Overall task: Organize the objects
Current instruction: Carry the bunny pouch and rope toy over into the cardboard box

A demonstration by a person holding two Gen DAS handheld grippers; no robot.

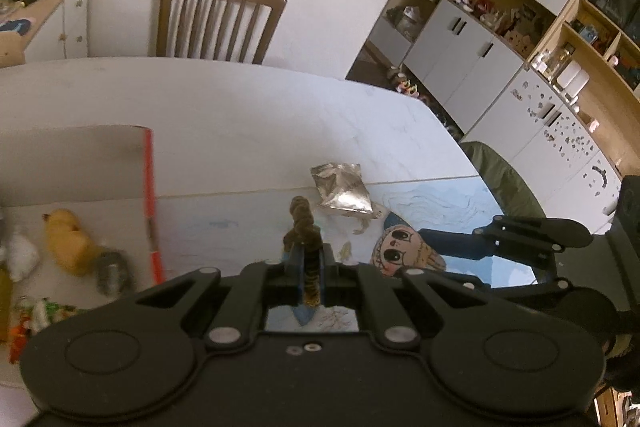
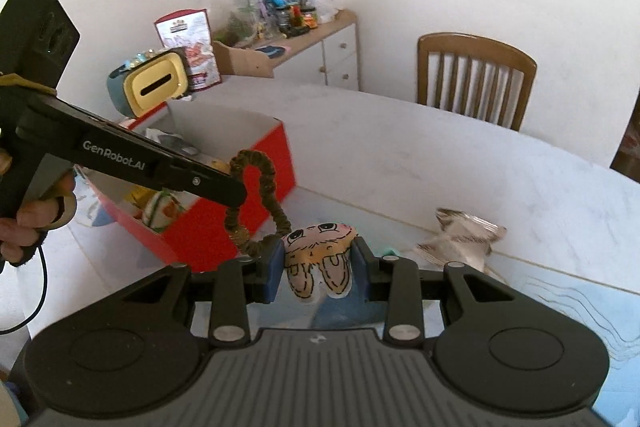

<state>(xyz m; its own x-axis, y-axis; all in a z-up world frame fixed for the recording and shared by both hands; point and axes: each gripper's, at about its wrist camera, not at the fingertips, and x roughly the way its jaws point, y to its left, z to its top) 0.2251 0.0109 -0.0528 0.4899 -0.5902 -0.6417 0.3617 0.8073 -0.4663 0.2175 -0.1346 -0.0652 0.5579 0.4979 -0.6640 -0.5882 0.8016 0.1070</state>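
My left gripper [image 1: 308, 259] is shut on a brown scrunchie [image 1: 302, 223], which sticks up from between its blue pads above the table. In the right wrist view the same scrunchie [image 2: 269, 167] hangs as a loop from the left gripper [image 2: 236, 195], just in front of a red box [image 2: 200, 243]. My right gripper [image 2: 318, 259] is shut on a flat cartoon-face plush [image 2: 320, 247], held between its pads. The left wrist view shows that plush [image 1: 394, 249] in the right gripper [image 1: 412, 253], right of the scrunchie. A silver foil packet [image 1: 342, 187] lies on the table beyond both.
The red-rimmed box [image 1: 149, 195] at left holds a yellow duck [image 1: 66, 239] and several other toys. A blue drawing mat [image 1: 440, 203] covers the near table. A wooden chair [image 1: 218, 19] stands behind the table, shelving [image 1: 520, 27] to the right. A hand [image 2: 24, 223] grips the left handle.
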